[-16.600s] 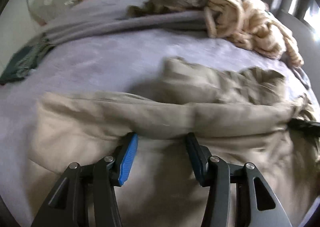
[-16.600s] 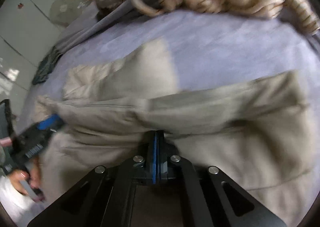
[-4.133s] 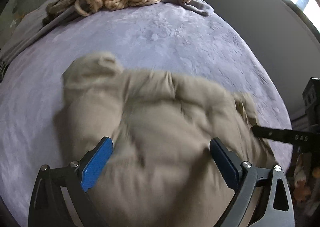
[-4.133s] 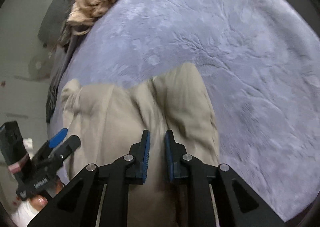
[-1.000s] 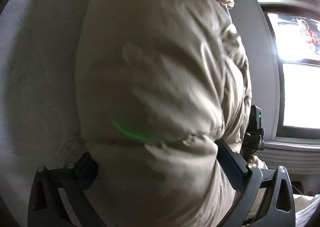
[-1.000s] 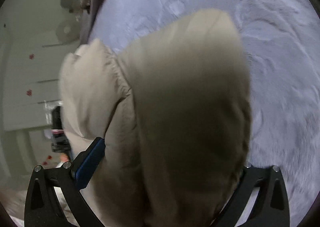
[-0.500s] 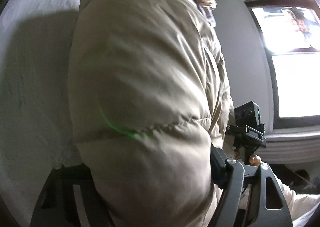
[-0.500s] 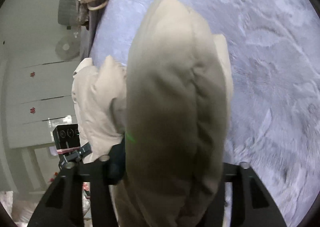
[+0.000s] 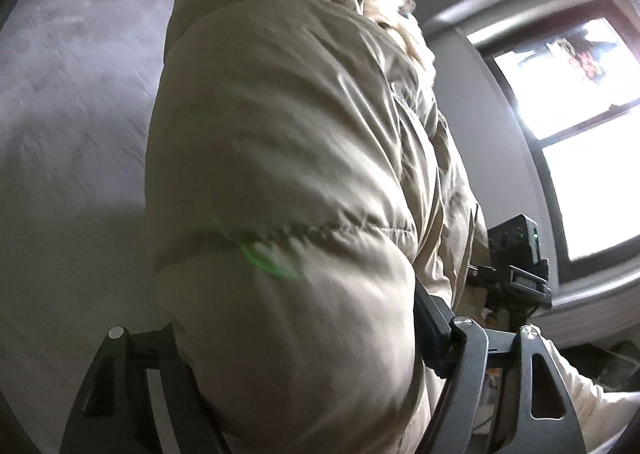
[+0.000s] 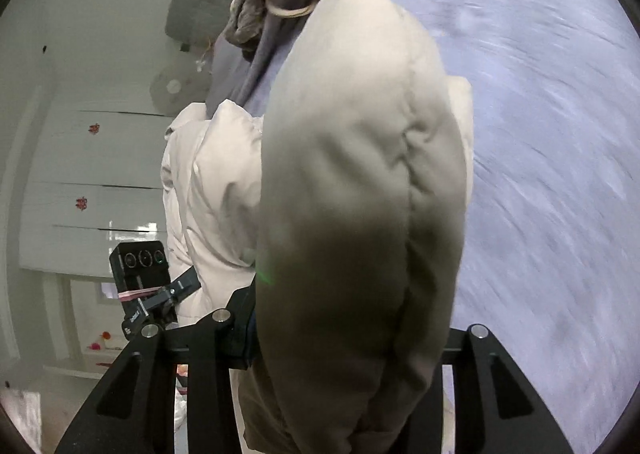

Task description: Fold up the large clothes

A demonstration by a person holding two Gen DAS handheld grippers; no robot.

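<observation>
Above the lavender plush bed, the folded beige puffer jacket now hangs lifted, left tongs and right tongs each clamped around its bulk, indicating folding done and transfer pending.

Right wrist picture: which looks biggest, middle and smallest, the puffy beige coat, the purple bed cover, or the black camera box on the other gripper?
1. Puffy beige coat; it is close to the lens, which makes it look bigger.
2. Purple bed cover.
3. Black camera box, clearly smallest.
</observation>
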